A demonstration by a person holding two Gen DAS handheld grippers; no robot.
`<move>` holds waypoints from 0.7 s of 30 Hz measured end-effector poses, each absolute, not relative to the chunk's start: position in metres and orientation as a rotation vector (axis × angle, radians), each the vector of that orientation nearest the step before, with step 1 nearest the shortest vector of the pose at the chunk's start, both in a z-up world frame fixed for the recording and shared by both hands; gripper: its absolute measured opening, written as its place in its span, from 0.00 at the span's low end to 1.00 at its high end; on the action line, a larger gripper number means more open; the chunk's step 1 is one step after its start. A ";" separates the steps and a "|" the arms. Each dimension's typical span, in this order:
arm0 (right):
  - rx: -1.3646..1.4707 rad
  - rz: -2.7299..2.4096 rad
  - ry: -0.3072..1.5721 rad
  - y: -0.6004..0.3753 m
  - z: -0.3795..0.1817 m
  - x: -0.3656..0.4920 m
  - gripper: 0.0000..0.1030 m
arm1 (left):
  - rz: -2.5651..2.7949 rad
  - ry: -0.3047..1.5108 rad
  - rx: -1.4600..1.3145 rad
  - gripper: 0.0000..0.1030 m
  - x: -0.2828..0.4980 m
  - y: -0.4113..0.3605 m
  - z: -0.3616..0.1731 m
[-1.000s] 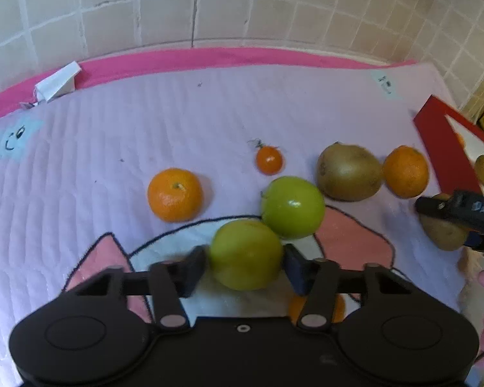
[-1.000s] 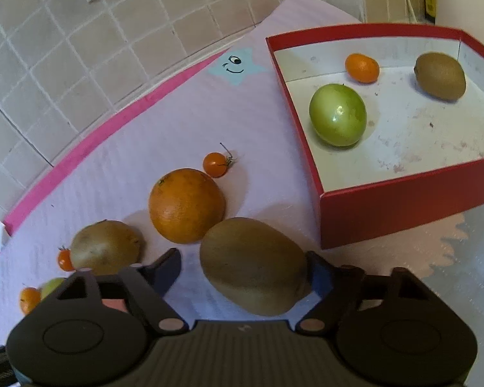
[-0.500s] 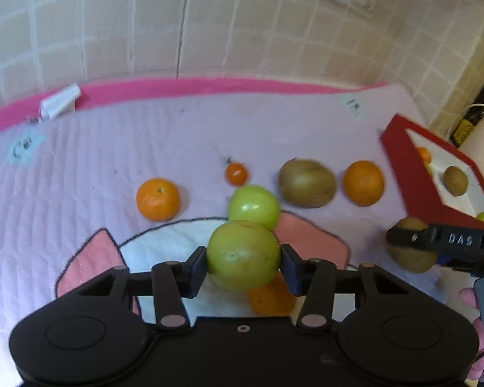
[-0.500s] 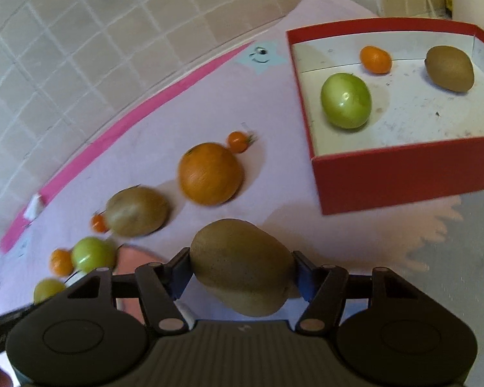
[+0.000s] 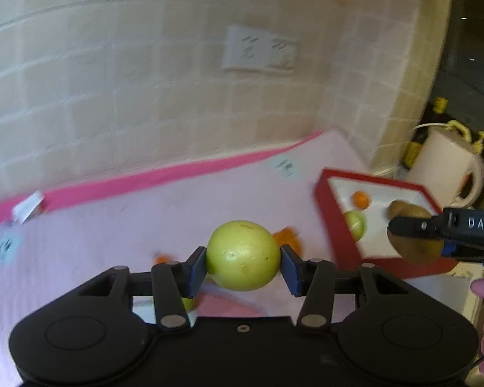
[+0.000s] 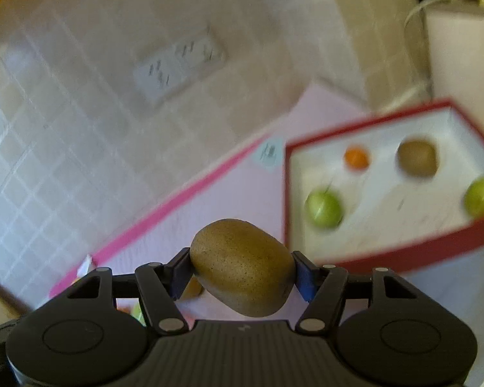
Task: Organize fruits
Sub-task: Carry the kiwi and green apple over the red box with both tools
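Observation:
My left gripper [image 5: 243, 266] is shut on a green apple [image 5: 243, 255] and holds it in the air above the pink mat. My right gripper [image 6: 240, 272] is shut on a brown kiwi [image 6: 242, 266], lifted and close to the red box [image 6: 387, 253]. The box holds a small orange [image 6: 356, 158], a kiwi [image 6: 418, 158] and two green apples [image 6: 323, 209]. In the left wrist view the right gripper [image 5: 442, 229] with its kiwi [image 5: 416, 248] hangs at the front edge of the red box [image 5: 334, 222].
A pink quilted mat [image 5: 113, 225] lies against a tiled wall with a socket [image 5: 258, 53]. Blurred oranges [image 5: 287, 237] lie on the mat behind the apple. A cream kettle [image 5: 448, 167] stands behind the box. A white paper scrap [image 5: 27, 208] lies at the mat's far edge.
Both grippers have risen from the mat with their fruit and swung right toward the red box. The views now tilt up at the wall and are blurred by motion.

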State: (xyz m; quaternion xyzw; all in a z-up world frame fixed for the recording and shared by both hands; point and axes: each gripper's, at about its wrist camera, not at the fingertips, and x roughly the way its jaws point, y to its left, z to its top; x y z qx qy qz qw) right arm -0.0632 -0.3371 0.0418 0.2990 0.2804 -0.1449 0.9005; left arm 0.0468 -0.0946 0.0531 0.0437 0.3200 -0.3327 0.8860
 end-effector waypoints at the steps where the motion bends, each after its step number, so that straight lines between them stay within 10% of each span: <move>1: 0.611 -0.318 0.557 -0.347 0.048 -0.067 0.65 | -0.712 0.658 0.093 0.57 0.047 -0.105 0.057; 21: 0.612 -0.617 0.631 -0.567 0.005 -0.074 0.65 | -1.126 0.844 0.293 0.57 0.068 -0.370 -0.001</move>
